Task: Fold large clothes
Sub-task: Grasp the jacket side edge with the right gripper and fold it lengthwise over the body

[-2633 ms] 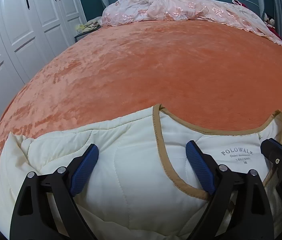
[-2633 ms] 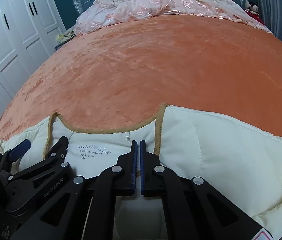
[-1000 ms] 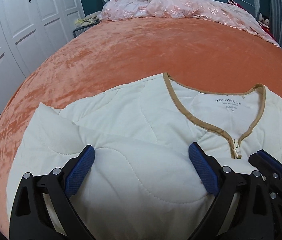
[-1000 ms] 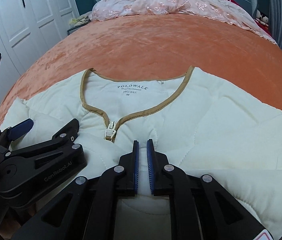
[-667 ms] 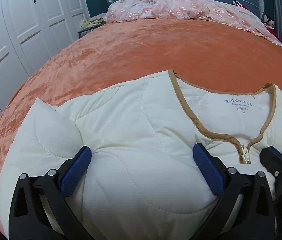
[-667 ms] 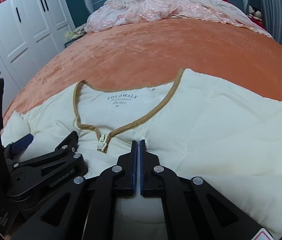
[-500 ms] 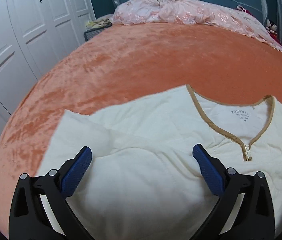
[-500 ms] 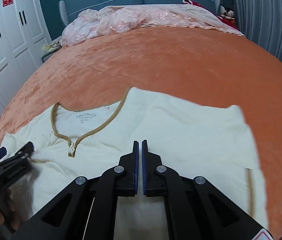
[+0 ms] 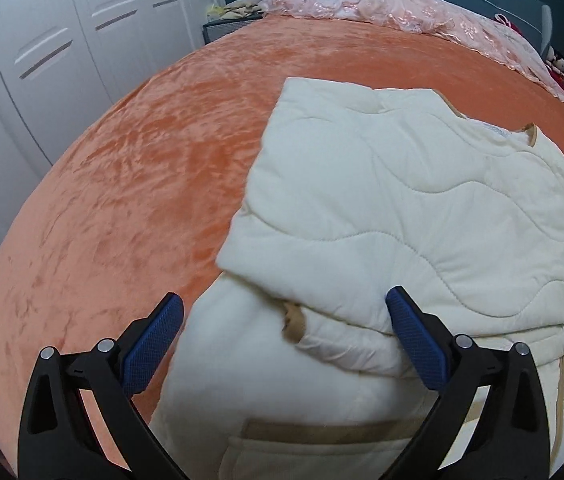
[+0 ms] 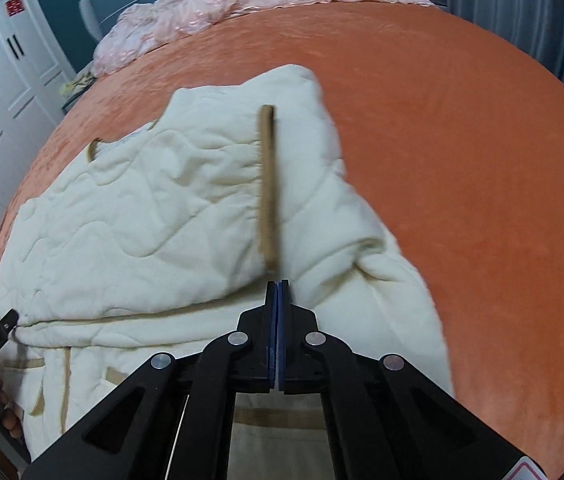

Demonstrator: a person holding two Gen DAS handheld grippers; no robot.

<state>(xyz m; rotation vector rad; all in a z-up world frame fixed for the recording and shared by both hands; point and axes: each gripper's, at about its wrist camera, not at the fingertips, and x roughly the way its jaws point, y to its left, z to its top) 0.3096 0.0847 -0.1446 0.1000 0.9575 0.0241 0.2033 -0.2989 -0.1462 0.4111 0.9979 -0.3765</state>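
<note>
Right claw [image 10: 278, 286]: pads pressed together, tips at the near end of the tan cuff [image 10: 266, 184]. We can't tell if a bit of fabric is pinched there or if it is just closed on nothing.

Left claw [image 9: 282, 320]: spread wide, holding nothing, straddling the near left corner of the jacket [image 9: 421, 208]. Left pad is over bare bed [image 9: 142, 168], right pad touches or sits just above the folded sleeve layer.

Key relation: the jacket lies ahead of both claws, long axis running away from us toward the headboard, collar [image 9: 531, 136] at the far end. Both sleeves look folded in over the body; the cuff runs lengthwise on top, right of centre. The hem end is nearest us, under both claws. So the next move is probably a lengthwise fold, hem toward collar, and both claws are about equally near the hem.

Materials: jacket is cream, quilted, puffy, wavy stitch lines, tan binding on edges and pockets. It's soft and thick, so folds will probably spring back. Bed cover is orange crushed velvet, likely grippy. Pink lace cover [image 9: 381, 8] is bunched at the far end, well apart.
</note>
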